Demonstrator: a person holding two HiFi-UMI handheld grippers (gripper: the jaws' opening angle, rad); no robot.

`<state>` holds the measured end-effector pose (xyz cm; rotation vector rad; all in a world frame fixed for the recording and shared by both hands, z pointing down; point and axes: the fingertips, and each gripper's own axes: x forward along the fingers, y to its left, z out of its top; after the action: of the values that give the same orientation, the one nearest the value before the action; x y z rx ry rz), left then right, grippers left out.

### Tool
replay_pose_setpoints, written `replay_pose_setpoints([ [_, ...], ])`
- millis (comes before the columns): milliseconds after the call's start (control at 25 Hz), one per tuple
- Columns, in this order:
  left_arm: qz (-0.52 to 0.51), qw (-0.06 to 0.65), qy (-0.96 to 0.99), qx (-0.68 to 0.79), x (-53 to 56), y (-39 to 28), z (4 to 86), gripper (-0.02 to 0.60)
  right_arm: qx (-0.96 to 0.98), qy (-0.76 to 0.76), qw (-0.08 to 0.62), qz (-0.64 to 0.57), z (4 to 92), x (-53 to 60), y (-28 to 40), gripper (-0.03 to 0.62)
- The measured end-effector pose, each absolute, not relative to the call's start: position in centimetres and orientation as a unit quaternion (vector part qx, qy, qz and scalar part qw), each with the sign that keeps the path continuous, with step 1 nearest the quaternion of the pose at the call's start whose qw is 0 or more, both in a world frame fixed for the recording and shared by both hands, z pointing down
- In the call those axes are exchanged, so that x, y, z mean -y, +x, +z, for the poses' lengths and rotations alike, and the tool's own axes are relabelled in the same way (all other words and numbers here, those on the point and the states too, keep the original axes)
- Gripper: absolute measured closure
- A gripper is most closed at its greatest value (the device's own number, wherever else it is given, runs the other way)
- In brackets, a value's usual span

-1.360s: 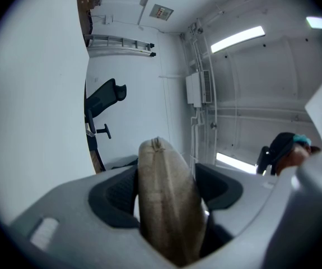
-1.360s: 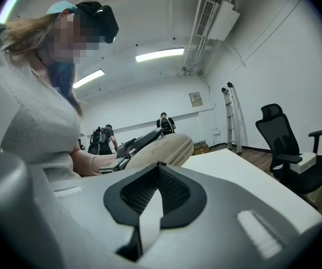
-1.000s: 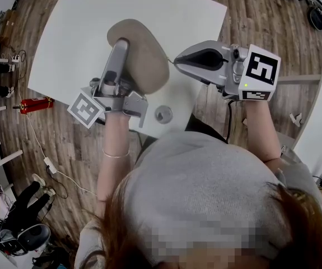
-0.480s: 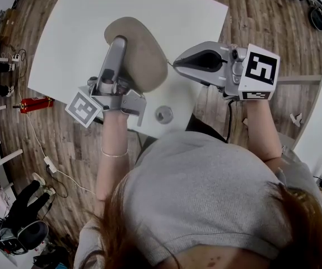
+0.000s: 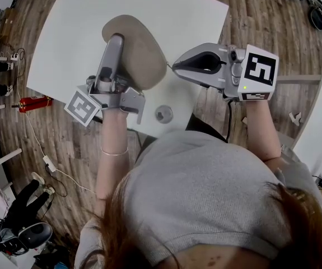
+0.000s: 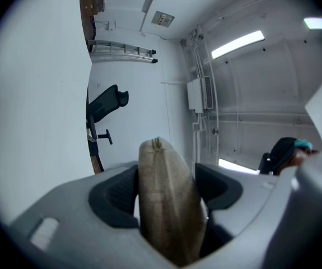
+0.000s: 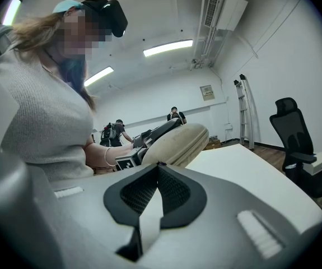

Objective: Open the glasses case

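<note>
- Over the white table point(image 5: 60, 43): hardly any change from a second ago.
- Keeps the tan glasses case point(image 5: 141, 55) up on its edge, still closed.
- Squeezes its sides with the left gripper point(image 6: 166, 192).
- Meets its zip end with the right gripper point(image 5: 175, 66), jaws shut tight, maybe on the pull. Opening not started yet.

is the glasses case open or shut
Shut. The glasses case, clamped on edge in the left gripper, shows its seam closed along the whole visible edge, with no gap.
</note>
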<state>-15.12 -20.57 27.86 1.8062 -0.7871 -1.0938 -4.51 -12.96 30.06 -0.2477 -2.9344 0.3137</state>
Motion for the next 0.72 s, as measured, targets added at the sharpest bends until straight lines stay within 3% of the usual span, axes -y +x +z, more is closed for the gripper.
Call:
replay_pose_setpoints([
  [720,-0.443,0.427,0.722,0.316,20.7,-15.1,27.2,0.268,0.986,-0.099,0.086,0.101,29.8,11.7,-4.4,0.589],
])
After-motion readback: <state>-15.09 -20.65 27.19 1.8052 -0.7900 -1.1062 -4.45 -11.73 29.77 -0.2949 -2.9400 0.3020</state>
